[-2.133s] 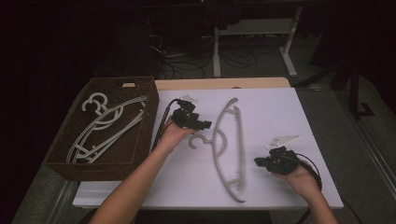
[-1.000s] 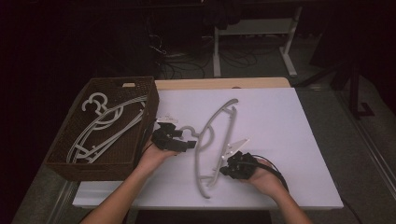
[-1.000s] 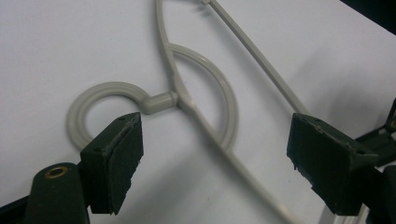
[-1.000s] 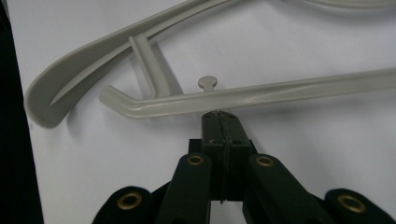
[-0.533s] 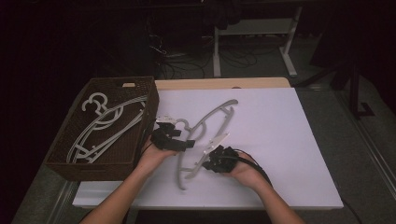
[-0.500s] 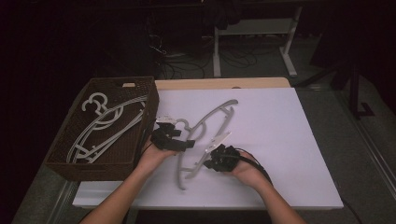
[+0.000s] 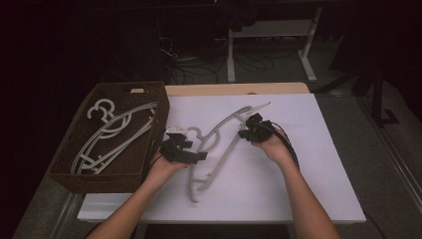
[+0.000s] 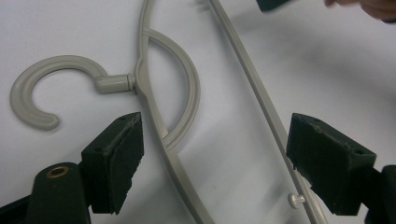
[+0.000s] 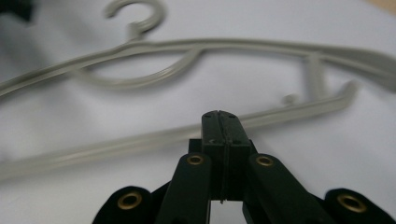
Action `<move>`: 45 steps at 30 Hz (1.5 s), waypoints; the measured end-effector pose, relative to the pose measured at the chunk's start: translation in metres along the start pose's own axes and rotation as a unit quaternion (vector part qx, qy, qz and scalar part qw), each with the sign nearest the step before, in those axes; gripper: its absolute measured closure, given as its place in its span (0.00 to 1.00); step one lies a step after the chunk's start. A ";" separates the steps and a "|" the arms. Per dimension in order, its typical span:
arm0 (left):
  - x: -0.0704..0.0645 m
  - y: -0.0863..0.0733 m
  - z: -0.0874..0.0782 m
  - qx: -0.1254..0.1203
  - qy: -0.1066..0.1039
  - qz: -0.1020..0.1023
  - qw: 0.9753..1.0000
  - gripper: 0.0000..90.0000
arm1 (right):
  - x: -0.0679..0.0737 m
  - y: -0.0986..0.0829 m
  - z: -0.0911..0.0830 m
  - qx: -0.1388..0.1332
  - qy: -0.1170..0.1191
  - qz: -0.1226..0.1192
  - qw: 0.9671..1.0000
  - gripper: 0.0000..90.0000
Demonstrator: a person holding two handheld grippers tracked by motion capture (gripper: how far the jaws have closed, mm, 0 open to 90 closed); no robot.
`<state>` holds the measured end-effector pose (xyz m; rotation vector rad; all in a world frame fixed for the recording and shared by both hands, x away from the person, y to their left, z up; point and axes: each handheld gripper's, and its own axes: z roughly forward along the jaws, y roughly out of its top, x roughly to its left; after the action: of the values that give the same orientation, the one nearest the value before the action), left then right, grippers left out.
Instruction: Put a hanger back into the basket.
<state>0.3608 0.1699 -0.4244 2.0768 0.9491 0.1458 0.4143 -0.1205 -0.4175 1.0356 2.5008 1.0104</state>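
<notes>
The grey hanger [image 9: 196,70] blurs and is cut off at both edges.

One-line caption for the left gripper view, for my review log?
Open left tongs straddle the grey hanger lying on the white table, hook to the left.

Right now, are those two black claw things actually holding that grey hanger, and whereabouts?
Neither holds it. The left gripper is open, straddling the hanger near its hook. The right gripper is shut, its tips against the lower bar with nothing between them.
</notes>
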 end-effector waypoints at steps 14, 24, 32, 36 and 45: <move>0.000 -0.001 0.001 0.002 0.003 -0.001 1.000 0.21 | -0.043 0.016 0.037 0.014 -0.029 0.043 0.999 0.99; 0.001 -0.004 0.005 0.018 0.013 0.001 1.000 0.21 | -0.042 0.013 0.047 0.039 -0.045 0.040 0.997 0.99; 0.003 -0.008 0.015 0.050 0.020 0.006 0.999 0.24 | -0.041 0.011 0.050 0.052 -0.053 0.041 0.996 0.99; 0.004 -0.010 0.020 0.059 0.014 0.011 0.998 0.28 | -0.042 0.010 0.050 0.055 -0.055 0.039 0.996 0.99; 0.006 -0.009 0.031 0.076 0.001 0.019 0.997 0.50 | -0.042 0.007 0.053 0.064 -0.065 0.035 0.995 0.99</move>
<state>0.3725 0.1573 -0.4523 2.2357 0.9471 0.0986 0.4723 -0.1196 -0.4522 1.1943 2.4642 0.7825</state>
